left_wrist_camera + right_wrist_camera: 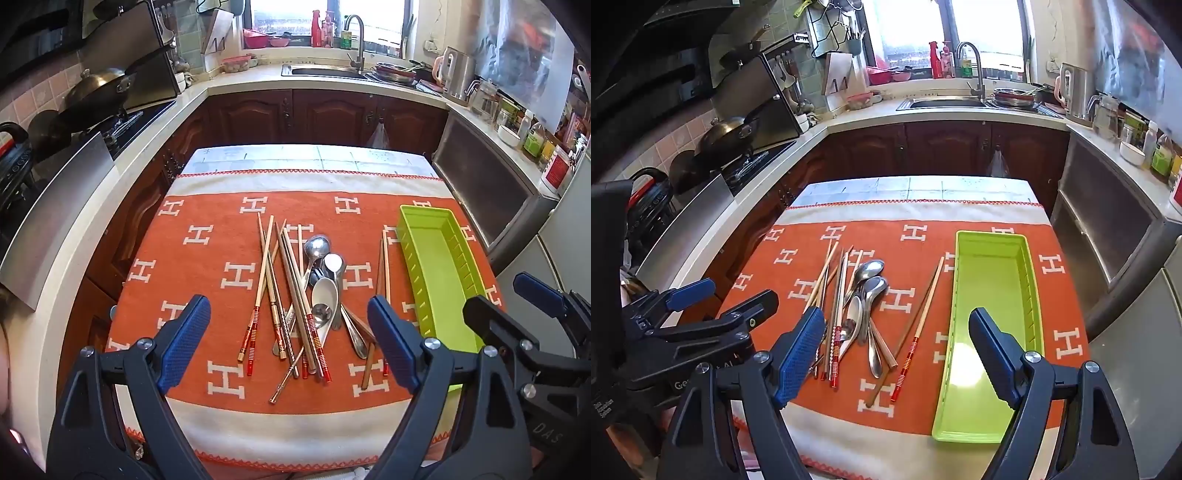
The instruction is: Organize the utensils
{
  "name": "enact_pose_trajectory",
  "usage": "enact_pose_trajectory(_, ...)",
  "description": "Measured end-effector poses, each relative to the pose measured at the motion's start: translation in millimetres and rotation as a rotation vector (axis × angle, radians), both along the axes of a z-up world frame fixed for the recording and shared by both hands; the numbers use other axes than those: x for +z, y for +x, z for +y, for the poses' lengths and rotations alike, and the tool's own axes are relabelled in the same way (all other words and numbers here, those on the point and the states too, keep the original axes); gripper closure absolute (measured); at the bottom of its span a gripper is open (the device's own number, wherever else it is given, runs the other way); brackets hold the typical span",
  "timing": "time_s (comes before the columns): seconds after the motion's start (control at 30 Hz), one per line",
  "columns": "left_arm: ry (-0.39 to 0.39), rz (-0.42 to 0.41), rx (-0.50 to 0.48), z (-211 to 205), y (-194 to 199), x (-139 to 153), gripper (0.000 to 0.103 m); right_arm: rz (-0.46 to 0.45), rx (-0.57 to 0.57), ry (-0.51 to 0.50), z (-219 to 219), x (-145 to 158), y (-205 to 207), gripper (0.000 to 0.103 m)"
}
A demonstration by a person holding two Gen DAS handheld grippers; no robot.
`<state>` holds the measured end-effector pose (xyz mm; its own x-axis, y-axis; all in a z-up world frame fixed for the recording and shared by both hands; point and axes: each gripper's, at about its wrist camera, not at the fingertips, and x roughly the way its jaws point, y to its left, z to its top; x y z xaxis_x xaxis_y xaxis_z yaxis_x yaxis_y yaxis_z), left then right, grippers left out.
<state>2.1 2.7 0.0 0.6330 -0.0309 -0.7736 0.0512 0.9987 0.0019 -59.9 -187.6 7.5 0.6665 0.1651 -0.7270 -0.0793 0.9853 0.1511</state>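
Note:
A heap of chopsticks (280,295) and metal spoons (321,280) lies mid-cloth on the orange table cloth (207,266). A separate chopstick pair (384,266) lies beside a long empty lime-green tray (436,266) at the right. My left gripper (288,332) is open and empty, hovering over the near end of the heap. My right gripper (901,354) is open and empty, between the loose pair (919,328) and the tray (993,295); the heap (849,295) lies to its left. Each gripper shows in the other's view: the right one (517,306), the left one (724,295).
The small table sits in a U-shaped kitchen. A stove with a wok (99,88) is on the left counter, a sink (325,70) at the back, and a steel cabinet (487,192) close on the right. White cloth border lies along the near edge.

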Motion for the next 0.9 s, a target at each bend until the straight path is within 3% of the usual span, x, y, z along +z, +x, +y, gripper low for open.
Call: enact_pose_trajectory(0.9,0.008,0.026,-0.01,-2.6,-0.7,-11.8,0.017,0.035,-0.02,0.003,2.7,-4.8,5.1,0.021)
